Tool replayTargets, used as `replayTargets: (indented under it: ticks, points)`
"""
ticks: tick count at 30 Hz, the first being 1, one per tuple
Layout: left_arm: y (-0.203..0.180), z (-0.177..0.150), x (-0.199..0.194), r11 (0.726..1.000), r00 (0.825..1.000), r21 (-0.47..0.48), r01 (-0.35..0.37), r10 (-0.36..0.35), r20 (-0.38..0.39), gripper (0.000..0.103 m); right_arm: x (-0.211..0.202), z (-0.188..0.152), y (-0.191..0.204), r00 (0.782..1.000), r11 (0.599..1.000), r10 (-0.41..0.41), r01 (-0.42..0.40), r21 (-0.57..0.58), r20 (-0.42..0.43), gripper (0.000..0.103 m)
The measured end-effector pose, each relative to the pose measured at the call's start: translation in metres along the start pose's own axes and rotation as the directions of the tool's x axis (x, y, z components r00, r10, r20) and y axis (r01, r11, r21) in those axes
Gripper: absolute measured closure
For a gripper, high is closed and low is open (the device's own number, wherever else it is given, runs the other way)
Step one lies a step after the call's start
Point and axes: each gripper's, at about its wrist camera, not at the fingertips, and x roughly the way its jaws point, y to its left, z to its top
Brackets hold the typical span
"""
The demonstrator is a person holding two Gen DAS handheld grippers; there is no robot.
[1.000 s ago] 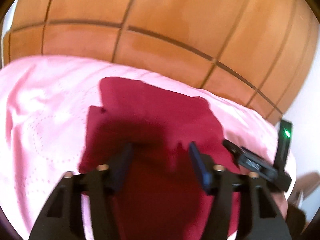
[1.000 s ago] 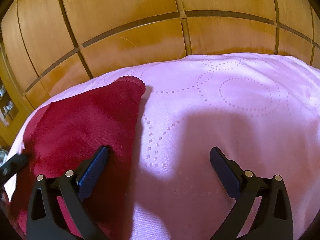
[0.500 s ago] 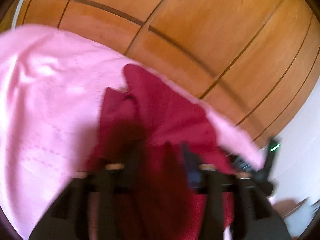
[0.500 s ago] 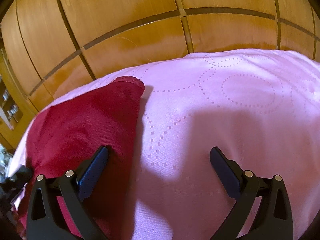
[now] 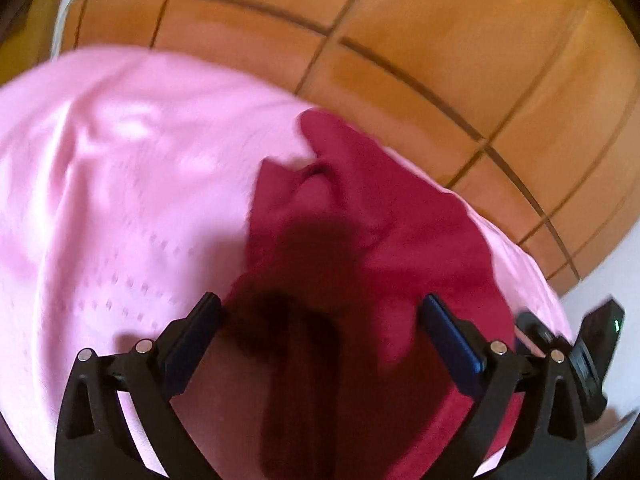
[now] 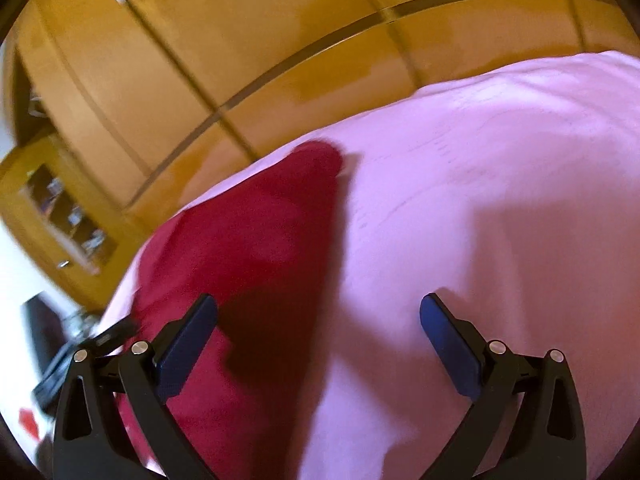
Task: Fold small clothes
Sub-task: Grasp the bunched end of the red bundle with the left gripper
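Both wrist fisheyes close above pink sheet (image 5: 120,200), facing wooden panelling (image 6: 240,40), sharing red garment (image 5: 400,220)

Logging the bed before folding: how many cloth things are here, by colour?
Dark red garment: 1
Pink bedsheet: 1
Total: 2
Neither hand-held gripper, left or right, holds any cloth; both are open.

Pink-sheeted bed (image 5: 120,160), probably; red garment (image 5: 400,240) atop.
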Motion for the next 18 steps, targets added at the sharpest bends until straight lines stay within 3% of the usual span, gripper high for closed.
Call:
replayTargets:
  ticks: [3, 10, 13, 18]
  points:
    - [0.010, -0.002, 0.010, 0.997, 0.998, -0.054, 0.054, -0.056, -0.039, 0.005, 0.000, -0.005, 0.004, 0.997, 0.997, 0.071, -0.071, -0.012, -0.021, 0.003]
    - [0.012, -0.002, 0.007, 0.995, 0.993, 0.003, 0.095, -0.094, -0.074, 0.010, 0.000, -0.006, -0.001, 0.978, 0.978, 0.209, -0.208, 0.031, -0.021, 0.003]
    - [0.015, 0.003, 0.008, 0.995, 0.992, -0.012, 0.095, -0.096, -0.084, 0.022, -0.003, -0.007, -0.004, 0.957, 0.957, 0.289, -0.288, 0.042, -0.005, 0.003]
    - [0.014, 0.001, 0.012, 0.996, 0.992, 0.036, 0.082, -0.078, -0.102, 0.023, 0.005, -0.005, -0.006, 0.940, 0.939, 0.341, -0.339, 0.065, -0.026, 0.003]
